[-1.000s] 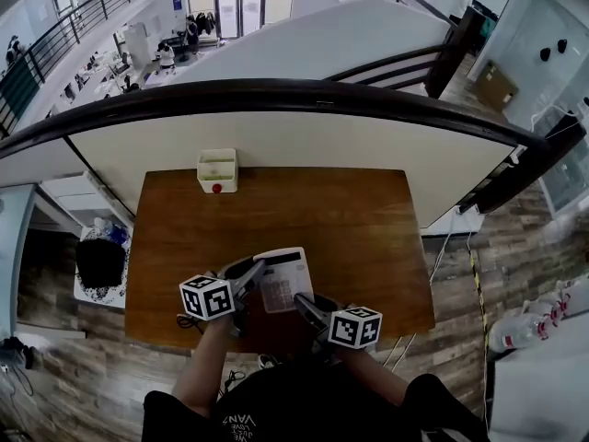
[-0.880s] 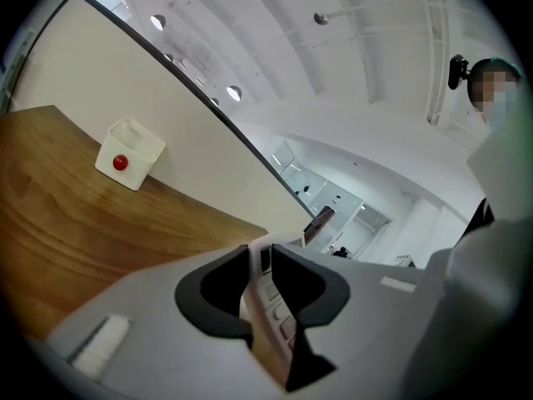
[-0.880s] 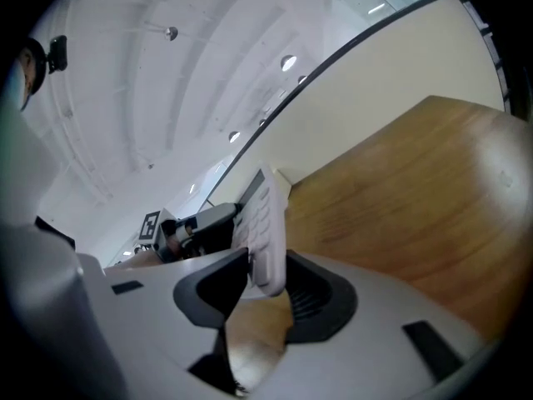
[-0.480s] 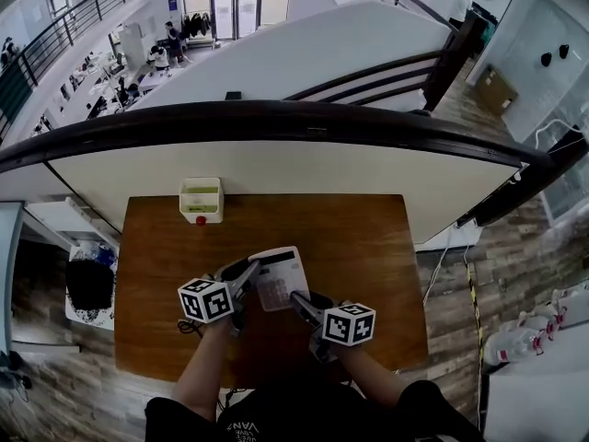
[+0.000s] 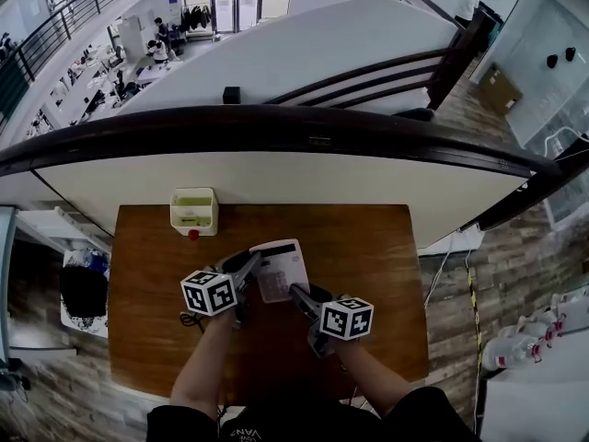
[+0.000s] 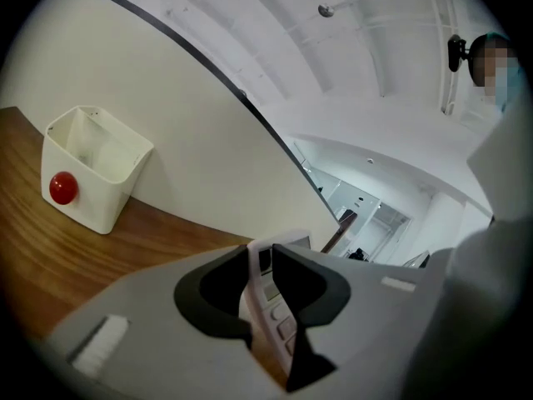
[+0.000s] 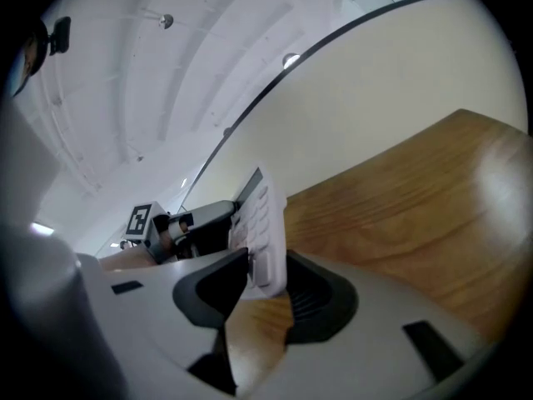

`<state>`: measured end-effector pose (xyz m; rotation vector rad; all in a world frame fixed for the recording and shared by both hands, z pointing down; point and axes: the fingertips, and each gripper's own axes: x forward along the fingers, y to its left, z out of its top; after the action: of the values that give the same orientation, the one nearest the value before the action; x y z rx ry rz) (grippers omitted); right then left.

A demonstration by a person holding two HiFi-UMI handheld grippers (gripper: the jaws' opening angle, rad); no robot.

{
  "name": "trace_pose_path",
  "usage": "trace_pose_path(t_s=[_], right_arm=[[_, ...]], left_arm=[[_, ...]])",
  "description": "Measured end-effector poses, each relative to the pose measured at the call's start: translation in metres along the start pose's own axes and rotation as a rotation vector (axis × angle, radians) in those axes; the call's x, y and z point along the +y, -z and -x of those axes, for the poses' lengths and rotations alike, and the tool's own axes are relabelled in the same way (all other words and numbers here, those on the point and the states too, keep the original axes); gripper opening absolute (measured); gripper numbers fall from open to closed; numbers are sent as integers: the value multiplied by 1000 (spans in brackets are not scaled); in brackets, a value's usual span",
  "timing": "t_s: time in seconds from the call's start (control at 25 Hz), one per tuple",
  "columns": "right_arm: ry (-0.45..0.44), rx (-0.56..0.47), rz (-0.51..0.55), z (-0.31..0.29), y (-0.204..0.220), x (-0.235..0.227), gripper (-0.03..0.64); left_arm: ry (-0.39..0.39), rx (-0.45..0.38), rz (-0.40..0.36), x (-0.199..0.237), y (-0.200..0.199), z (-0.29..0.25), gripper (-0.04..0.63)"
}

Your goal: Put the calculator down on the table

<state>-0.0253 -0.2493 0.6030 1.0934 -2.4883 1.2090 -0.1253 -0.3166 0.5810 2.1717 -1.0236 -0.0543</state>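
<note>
My left gripper (image 5: 249, 264) clamps the calculator (image 5: 281, 271) by one edge. My right gripper (image 5: 297, 292) pinches the opposite edge, over the table (image 5: 368, 247).

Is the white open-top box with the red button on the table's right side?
No, the white open-top box stands at the far left corner of the brown wooden table.

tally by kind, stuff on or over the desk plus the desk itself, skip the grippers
calculator: 1
white open-top box, red round knob on its front: 1
wooden table: 1
total: 3
</note>
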Motion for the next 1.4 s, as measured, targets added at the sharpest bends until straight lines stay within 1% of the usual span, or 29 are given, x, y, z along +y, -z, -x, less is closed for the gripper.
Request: trace_pose_path(t_s=[0.36, 0.48, 0.8, 0.88, 1.0, 1.08, 1.28, 1.4], right_arm=[[12, -15, -15, -34, -25, -28, 129], [21, -13, -15, -45, -31, -35, 129], [50, -1, -17, -72, -44, -57, 127], [72, 11, 9, -77, -48, -61, 127], [125, 33, 85, -84, -53, -68, 129], [147, 44, 110, -89, -56, -74, 131], [196, 93, 186, -96, -58, -84, 147], [205, 110, 197, -101, -57, -87, 155]], left_arm=[[-23, 35, -47, 28, -20, -38, 83], [-34, 43, -51, 38, -25, -47, 84], [-85, 68, -87, 61, -36, -74, 89], [-95, 71, -92, 66, -37, -79, 91], [-101, 60, -99, 72, -41, -89, 92], [-107, 57, -105, 76, -42, -96, 94], [-117, 112, -147, 81, -41, -109, 94], [-124, 134, -167, 84, -42, -115, 94]])
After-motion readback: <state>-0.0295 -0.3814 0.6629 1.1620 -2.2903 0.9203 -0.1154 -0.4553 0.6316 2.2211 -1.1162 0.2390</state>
